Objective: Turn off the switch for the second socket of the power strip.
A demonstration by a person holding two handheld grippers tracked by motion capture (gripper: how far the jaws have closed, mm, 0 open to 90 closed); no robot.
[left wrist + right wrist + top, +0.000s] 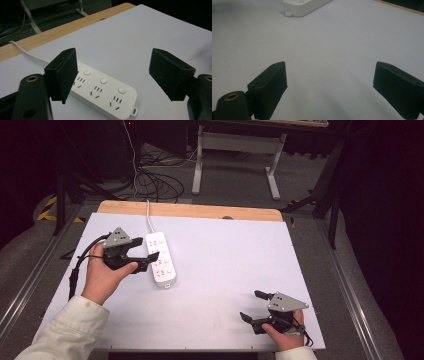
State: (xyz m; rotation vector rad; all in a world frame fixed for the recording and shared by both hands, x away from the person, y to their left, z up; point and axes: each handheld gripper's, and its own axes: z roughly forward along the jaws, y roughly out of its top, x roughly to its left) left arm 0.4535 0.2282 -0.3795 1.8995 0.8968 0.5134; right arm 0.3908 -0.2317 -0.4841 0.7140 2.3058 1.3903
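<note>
Lying on the white table top (225, 265), toward its left and far part, is a white power strip (161, 258). It is a long flat bar with rounded corners. In the left gripper view its top shows three groups of socket slots in a row, and each group has a small round button beside it. A little loop with a hole sticks out from the near end of the strip. A white cord (148, 215) leaves its far end and runs over the wooden edge (190, 210) of the table. I can read no brand, label or writing on it; the marks are too small in the high view.

At the left, the left gripper (146, 262) is held by the left hand (102, 275), which comes out of a pale sleeve (70, 330). Its jaws stand wide apart and hold nothing. In its own view one jaw is in front of the far part of the strip, and the other is above the bare table, off the strip. In the high view the jaw tips are at the left side of the strip; I cannot tell if they touch it.

At the right, near the front edge of the table, the right gripper (254, 306) is in the right hand (282, 335). Its jaws are also spread wide and empty, above the bare table, well apart from the strip. A grey three-cornered plate sits on top of each gripper.
</note>
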